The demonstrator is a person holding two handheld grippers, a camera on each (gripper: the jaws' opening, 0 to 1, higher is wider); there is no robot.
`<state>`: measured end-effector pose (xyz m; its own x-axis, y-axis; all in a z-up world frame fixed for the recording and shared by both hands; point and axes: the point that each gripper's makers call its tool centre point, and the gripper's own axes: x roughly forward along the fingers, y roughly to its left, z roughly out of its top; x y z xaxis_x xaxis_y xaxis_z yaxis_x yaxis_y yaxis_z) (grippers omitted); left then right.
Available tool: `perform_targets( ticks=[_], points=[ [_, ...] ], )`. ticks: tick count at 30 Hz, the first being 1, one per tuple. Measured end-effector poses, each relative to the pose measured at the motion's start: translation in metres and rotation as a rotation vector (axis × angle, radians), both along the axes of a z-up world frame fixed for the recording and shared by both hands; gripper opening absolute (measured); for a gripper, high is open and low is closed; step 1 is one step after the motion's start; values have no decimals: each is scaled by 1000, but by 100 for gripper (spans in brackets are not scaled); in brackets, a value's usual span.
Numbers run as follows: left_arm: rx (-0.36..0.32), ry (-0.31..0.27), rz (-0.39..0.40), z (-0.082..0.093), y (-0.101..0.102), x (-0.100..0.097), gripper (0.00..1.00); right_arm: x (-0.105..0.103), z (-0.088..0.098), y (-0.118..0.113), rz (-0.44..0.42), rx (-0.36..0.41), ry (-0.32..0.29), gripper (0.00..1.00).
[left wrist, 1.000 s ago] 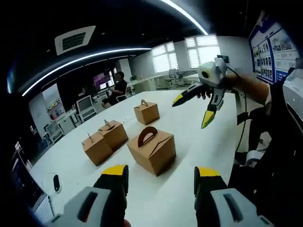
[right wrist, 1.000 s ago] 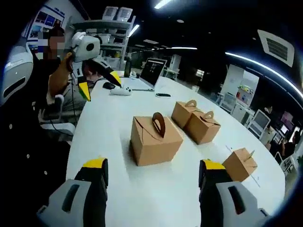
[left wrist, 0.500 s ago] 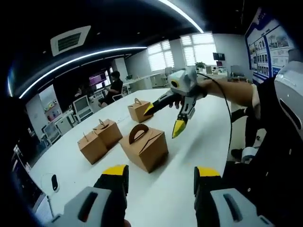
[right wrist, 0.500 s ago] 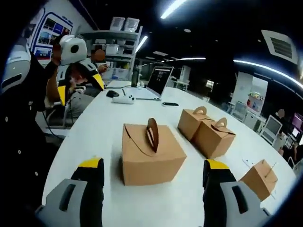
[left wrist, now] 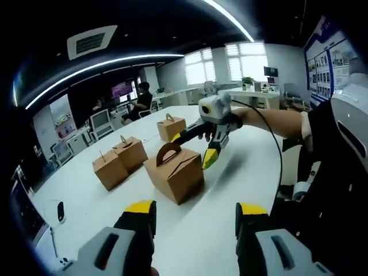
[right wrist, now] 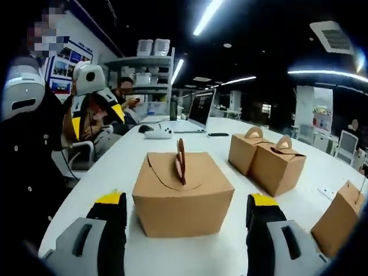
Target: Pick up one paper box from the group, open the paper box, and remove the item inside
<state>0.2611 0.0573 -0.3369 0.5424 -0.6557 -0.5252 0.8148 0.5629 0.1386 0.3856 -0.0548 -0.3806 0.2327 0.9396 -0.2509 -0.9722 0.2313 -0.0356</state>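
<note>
Right gripper [right wrist: 184, 215], jaws apart, is hovering before the nearest paper box [right wrist: 183, 192]; left gripper [left wrist: 192, 221] is likewise gaping.

Four plain brown cardboard boxes with curved handles [left wrist: 175, 173] are seen on a white round table [left wrist: 241, 172]. Yellow tips and grey bodies are shown on the left gripper [left wrist: 195, 215] and the right gripper [right wrist: 187, 210]. A silver open laptop [right wrist: 202, 110] has a dark screen.
</note>
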Motion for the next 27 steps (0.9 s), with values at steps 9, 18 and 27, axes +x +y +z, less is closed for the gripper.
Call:
perform_targets(
  ticks=[9, 18, 27],
  points=[
    [-9, 20, 23, -5, 0, 5, 56, 1, -8, 10, 28, 20, -16, 73],
    [-1, 34, 24, -11, -5, 6, 56, -5, -8, 14, 44, 62, -13, 72],
    [124, -57, 63, -6, -7, 25, 54, -10, -6, 15, 41, 123, -28, 72]
  ],
)
